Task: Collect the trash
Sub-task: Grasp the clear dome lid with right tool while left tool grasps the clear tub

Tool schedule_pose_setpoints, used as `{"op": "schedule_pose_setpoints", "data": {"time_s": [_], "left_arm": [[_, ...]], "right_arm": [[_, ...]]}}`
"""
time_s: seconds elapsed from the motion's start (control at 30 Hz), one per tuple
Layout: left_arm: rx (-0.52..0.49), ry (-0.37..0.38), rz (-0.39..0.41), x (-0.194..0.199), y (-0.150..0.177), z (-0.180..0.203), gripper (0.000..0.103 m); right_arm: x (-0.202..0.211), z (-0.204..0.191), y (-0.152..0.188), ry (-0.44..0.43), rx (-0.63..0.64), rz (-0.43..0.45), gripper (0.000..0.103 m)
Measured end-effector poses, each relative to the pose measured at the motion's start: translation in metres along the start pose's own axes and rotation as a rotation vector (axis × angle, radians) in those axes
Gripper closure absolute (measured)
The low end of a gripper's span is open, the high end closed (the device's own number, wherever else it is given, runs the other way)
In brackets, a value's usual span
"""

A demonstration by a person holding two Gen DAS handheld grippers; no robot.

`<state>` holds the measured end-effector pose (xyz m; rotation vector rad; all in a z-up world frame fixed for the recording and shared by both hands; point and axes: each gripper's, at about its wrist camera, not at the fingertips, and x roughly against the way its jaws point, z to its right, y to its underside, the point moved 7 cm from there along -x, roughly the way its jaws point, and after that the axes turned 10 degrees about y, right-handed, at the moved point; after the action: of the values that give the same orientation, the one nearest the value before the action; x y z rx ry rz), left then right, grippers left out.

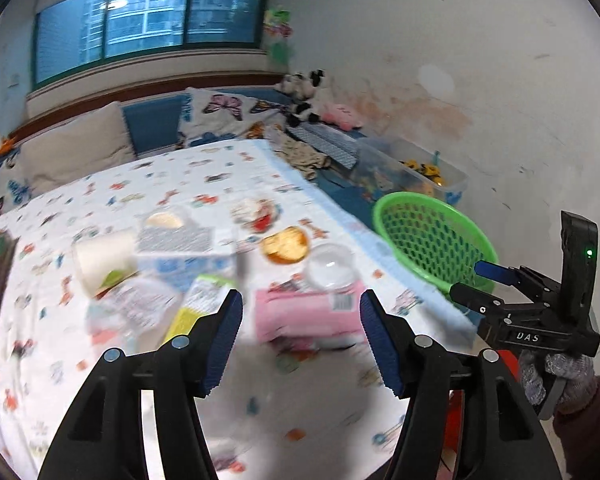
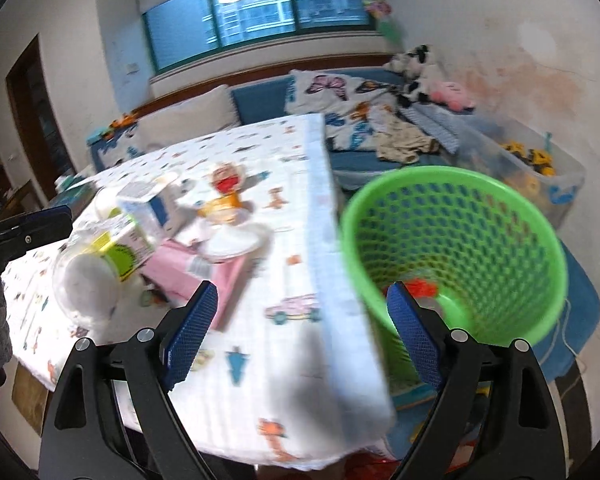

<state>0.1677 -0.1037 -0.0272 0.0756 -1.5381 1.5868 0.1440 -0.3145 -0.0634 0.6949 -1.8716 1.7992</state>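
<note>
Cartoon-print tablecloth (image 1: 204, 184) is crowded with blurry trash: a pink packet (image 1: 304, 314), a clear dome lid (image 1: 329, 266), cartons. Left gripper (image 1: 301, 338) hovers over it, jaws spread, nothing between them. Only the right wrist view looks down into the green basket (image 2: 512, 216) beside the table, something red at the bottom; right gripper (image 2: 302, 332) is spread and empty too.

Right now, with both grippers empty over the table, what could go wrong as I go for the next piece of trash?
The trash is packed tight: the pink box touches the clear cup and the yellow-green carton, so the left gripper may knock neighbours over. The green basket stands off the table's edge, so a short drop could miss it. Both views are blurred, so aiming may be off.
</note>
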Motion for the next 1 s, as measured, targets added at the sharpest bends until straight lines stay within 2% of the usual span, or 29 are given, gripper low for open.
{"op": "schedule_pose_setpoints", "data": {"time_s": [0.3, 0.6, 0.83, 1.0], "left_arm": [[0.059, -0.051, 0.002, 0.030, 0.037, -0.031, 0.044], [0.103, -0.078, -0.009, 0.036, 0.049, -0.053, 0.044], [0.090, -0.076, -0.030, 0.033, 0.055, -0.054, 0.045], [0.098, -0.076, -0.043, 0.026, 0.059, -0.058, 0.052]], "right_arm": [[-0.025, -0.043, -0.012, -0.073, 0.048, -0.024, 0.017], [-0.064, -0.064, -0.035, -0.085, 0.095, -0.042, 0.017], [-0.094, -0.073, -0.040, -0.075, 0.109, -0.079, 0.024], [-0.107, -0.079, -0.040, -0.066, 0.126, -0.097, 0.034]]}}
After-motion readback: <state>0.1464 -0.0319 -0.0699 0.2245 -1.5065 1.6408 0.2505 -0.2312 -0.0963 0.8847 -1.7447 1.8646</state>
